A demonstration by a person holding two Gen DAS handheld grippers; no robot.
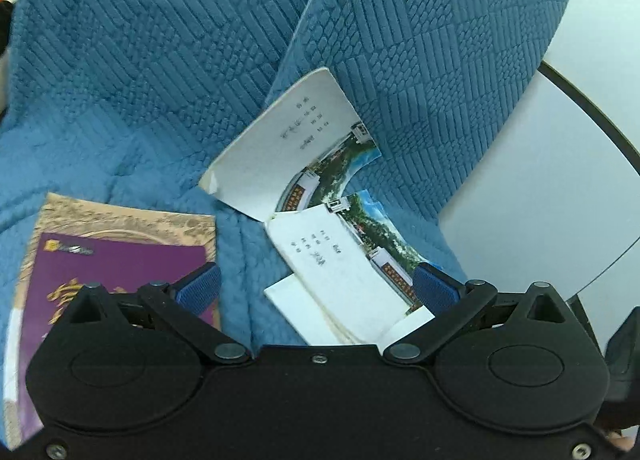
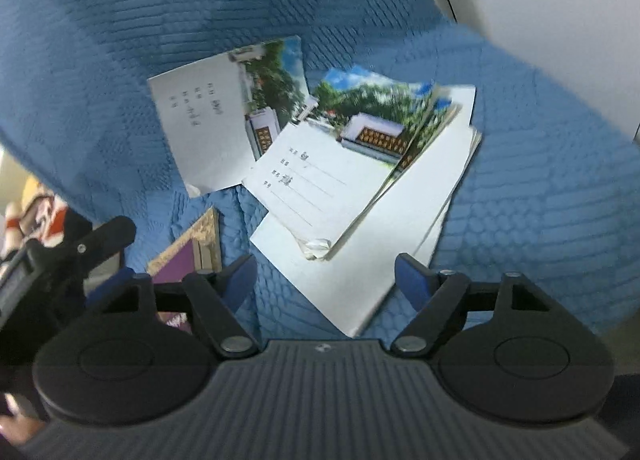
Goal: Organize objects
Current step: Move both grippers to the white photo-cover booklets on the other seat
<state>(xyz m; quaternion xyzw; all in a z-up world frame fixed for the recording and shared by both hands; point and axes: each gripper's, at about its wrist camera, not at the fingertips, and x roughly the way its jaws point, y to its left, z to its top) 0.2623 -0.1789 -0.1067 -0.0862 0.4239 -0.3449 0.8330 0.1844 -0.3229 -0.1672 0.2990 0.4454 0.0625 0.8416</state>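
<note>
Both hand-held grippers, left and right, spread empty; thin white photo-cover notebooks beside purple gold-bordered book may slide apart on blue quilted cover when pinched.

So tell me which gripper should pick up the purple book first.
Left, probably. The purple book lies right under the left gripper's finger, jaws open and empty. The right gripper is open over the white notebook stack instead.
</note>
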